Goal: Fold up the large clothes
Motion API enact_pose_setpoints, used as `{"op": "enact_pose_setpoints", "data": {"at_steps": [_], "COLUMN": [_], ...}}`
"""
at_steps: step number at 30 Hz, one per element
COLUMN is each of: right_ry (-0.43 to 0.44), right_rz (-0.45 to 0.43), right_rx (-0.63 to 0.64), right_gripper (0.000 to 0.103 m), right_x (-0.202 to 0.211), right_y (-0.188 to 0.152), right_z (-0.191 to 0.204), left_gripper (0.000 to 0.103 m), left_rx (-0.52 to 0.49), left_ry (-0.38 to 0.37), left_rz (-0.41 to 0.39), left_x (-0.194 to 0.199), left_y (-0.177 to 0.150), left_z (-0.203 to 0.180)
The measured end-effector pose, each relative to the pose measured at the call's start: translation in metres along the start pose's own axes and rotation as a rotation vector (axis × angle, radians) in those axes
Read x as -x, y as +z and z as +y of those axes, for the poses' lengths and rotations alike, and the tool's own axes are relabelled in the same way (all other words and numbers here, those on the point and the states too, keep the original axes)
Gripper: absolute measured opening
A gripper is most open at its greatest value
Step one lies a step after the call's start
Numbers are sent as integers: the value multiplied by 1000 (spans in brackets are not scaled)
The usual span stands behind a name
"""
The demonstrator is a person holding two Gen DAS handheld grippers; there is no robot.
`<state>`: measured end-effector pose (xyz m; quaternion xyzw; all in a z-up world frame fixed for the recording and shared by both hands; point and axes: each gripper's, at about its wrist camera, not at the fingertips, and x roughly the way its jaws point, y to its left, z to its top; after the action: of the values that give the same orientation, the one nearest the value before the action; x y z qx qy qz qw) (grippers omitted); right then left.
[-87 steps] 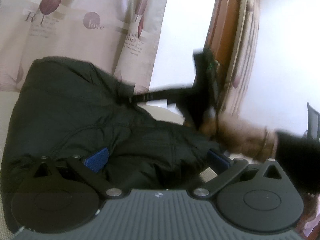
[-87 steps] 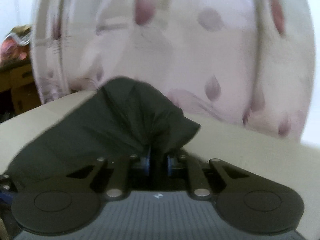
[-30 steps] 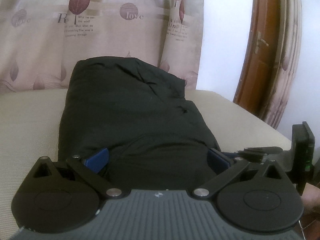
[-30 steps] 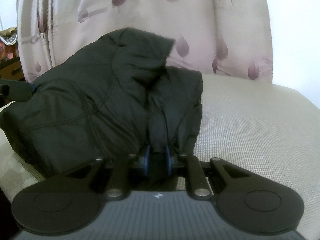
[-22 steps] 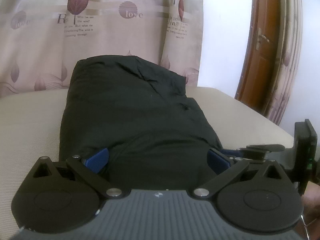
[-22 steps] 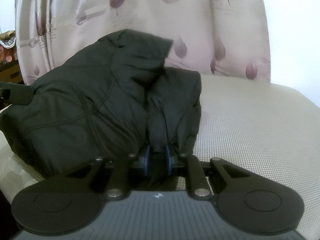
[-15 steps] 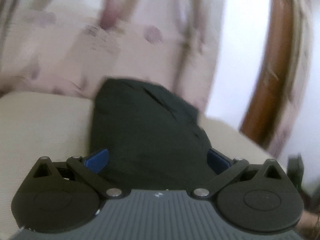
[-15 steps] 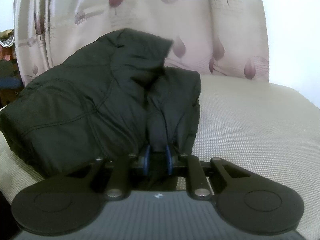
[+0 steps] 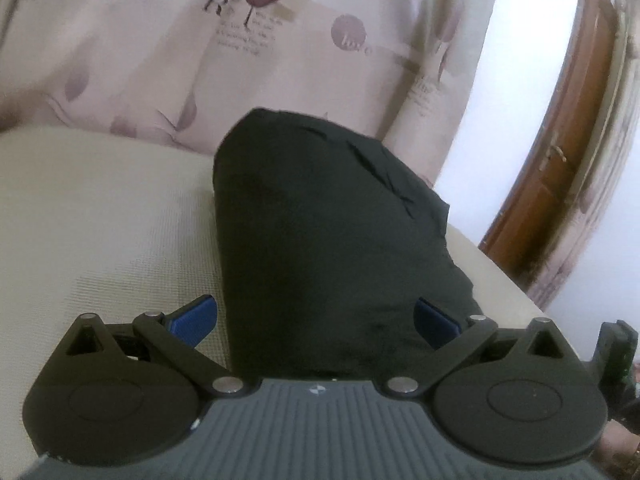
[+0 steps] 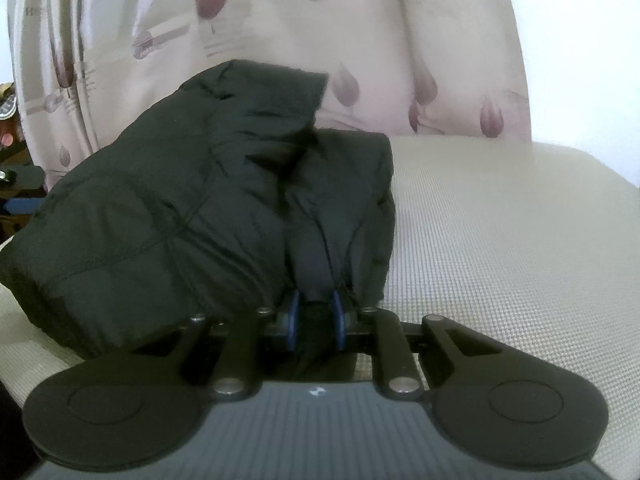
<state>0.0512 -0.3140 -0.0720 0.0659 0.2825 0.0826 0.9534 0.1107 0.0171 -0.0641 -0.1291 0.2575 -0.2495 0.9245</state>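
Pinching a bunched fold of the black quilted padded jacket (image 10: 192,208), the right gripper (image 10: 314,320) has its blue pads drawn nearly together with dark fabric squeezed between them. Grip sits at the garment's near right corner.

Left gripper (image 9: 316,320): blue fingers spread wide, one each side of the jacket's near end, nothing clamped. Contact with the cloth cannot be told from this view.

Jacket lies as a thick folded bundle on the cream woven-mesh surface (image 10: 500,232). In the left wrist view its long axis runs straight away from the tool toward the pale curtain printed with purple leaves (image 9: 280,48). Bundle looks compact already; judged late in the fold.

Key relation: garment lies dead ahead of both tools, near edge at the fingertips, bulk extending away. Right side holds the cloth, so it is the better placed to carry or tuck that corner. Left is centred on the near end, placed to press or steady.

Brown wooden door (image 9: 560,152) at far right.
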Motion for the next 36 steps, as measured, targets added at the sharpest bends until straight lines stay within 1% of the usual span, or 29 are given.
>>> {"op": "enact_pose_setpoints", "data": {"at_steps": [4, 7, 9, 12, 14, 15, 16, 17, 19, 22, 24, 25, 26, 28, 29, 30, 31, 33, 36], "right_ry": [9, 6, 6, -4, -15, -34, -52, -44, -2, 66, 101, 104, 102, 98, 87, 74, 75, 94, 122], "right_rz": [27, 41, 51, 69, 48, 18, -22, -56, -115, -154, -160, -146, -131, -60, -30, -19, -8, 25, 47], "right_rx": [-13, -14, -25, -19, -8, 4, 17, 21, 23, 94, 179, 233, 273, 332, 353, 362, 342, 265, 213], "right_gripper": [18, 19, 19, 22, 34, 38, 46, 54, 57, 57, 56, 55, 45, 32, 30, 30, 30, 29, 29], "right_x": [-1, -1, -1, 2, 10, 17, 25, 32, 42, 41, 32, 24, 17, -2, -10, -16, -20, -29, -34], "right_y": [6, 9, 11, 20, 30, 36, 44, 52, 71, 96, 101, 100, 96, 83, 73, 64, 59, 54, 50], "right_z": [-3, -3, -4, -6, -5, -3, -1, 0, 4, 26, 46, 56, 63, 71, 73, 72, 68, 56, 48], "left_gripper": [103, 103, 103, 103, 103, 103, 103, 103, 103, 103, 103, 103, 103, 103, 103, 103, 103, 103, 103], "left_rx": [30, 44, 11, -77, -90, -87, -84, -83, -80, -73, -71, -70, -68, -70, -72, -72, -79, -104, -122], "left_ry": [-16, -61, -74, -40, -34, -36, -39, -39, -38, -34, -31, -27, -23, -18, -16, -17, -16, -4, 16], "left_rz": [34, 65, 71, 80, 84, 86, 87, 88, 87, 82, 80, 79, 79, 79, 86, 90, 90, 85, 75], "left_x": [-15, -24, -26, -30, -30, -30, -30, -30, -30, -29, -30, -30, -31, -30, -31, -32, -33, -34, -35], "left_y": [2, 2, 0, -3, -4, -4, -4, -4, -5, -8, -7, -7, -7, -8, -9, -9, -11, -14, -18], "left_z": [12, 14, 10, -3, -5, -4, -4, -4, -4, -3, -4, -4, -5, -6, -6, -6, -8, -12, -18]}}
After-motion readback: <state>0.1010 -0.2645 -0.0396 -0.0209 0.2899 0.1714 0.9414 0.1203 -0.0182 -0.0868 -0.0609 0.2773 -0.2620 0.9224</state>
